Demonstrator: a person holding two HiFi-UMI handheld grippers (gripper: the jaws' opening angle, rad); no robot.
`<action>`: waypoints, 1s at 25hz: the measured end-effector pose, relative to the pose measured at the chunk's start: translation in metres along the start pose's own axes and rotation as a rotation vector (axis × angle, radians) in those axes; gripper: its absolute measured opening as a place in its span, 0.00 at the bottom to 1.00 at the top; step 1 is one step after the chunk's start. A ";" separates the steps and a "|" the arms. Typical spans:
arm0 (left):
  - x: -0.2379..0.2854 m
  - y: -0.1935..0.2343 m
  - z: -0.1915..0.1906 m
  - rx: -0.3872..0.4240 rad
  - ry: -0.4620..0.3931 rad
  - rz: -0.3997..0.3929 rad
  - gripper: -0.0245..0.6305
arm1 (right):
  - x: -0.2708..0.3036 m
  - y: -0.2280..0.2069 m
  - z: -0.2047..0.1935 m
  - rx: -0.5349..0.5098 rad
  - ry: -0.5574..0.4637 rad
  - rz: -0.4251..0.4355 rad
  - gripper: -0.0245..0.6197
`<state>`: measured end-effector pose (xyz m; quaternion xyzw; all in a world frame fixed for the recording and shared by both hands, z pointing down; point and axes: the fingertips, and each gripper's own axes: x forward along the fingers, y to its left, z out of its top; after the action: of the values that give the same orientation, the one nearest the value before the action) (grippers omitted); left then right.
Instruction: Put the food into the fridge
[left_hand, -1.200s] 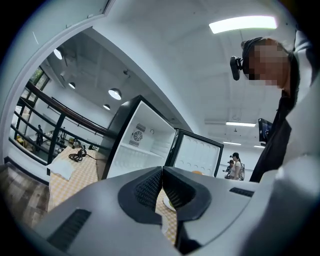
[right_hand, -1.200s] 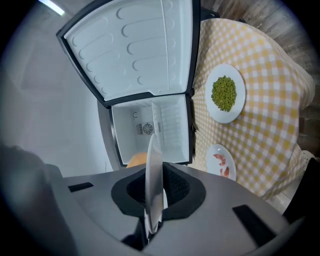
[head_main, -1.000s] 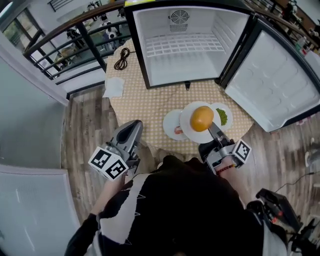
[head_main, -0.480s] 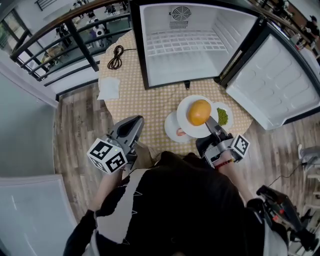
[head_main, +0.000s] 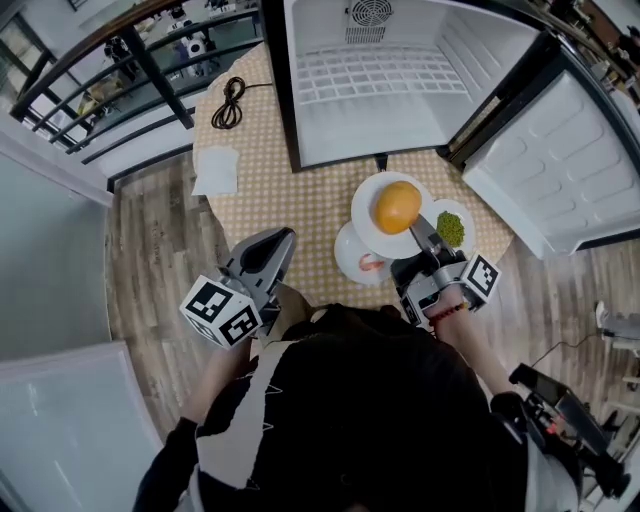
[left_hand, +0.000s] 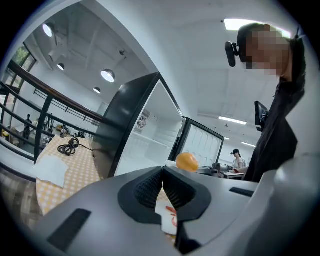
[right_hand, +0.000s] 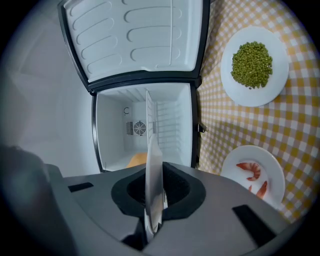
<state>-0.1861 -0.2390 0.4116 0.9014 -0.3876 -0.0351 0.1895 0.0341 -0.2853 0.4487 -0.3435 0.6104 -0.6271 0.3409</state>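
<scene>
The orange (head_main: 398, 205) sits on a white plate (head_main: 365, 212) just right of centre in the head view, in front of the open fridge (head_main: 300, 110) that fills the top of the frame. The right gripper (head_main: 418, 236) pinches that plate at its lower right rim. In the right gripper view the plate (right_hand: 152, 150) stands edge-on as a thin white blade clamped between the two pads, with a bit of the orange (right_hand: 136, 160) showing to its left against the fridge interior (right_hand: 112, 130). The held plate overlaps a smaller plate of shrimp (head_main: 352, 262) at its lower left, and a plate of green peas (head_main: 452, 228) lies to its right, both on the yellow checkered table (head_main: 290, 195). The fridge door (head_main: 560, 165) swings out at the upper right. A coiled black cable (head_main: 228, 104) and a white napkin (head_main: 215, 170) lie on the table's upper left. The left gripper (head_main: 272, 250) hangs at lower left over the wooden floor (head_main: 150, 230), jaws pressed together with nothing between them (left_hand: 162, 184).
</scene>
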 end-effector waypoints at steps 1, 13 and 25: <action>0.003 0.001 0.000 0.004 0.000 -0.003 0.06 | 0.005 -0.002 0.003 0.002 -0.007 -0.008 0.08; 0.046 0.018 -0.005 0.016 0.028 -0.042 0.06 | 0.081 -0.025 0.031 -0.093 0.056 -0.066 0.08; 0.069 0.036 -0.008 0.007 0.020 -0.002 0.06 | 0.139 -0.038 0.049 -0.093 0.080 -0.072 0.08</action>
<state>-0.1609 -0.3082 0.4382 0.9027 -0.3850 -0.0250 0.1903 0.0009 -0.4284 0.4900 -0.3556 0.6391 -0.6231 0.2771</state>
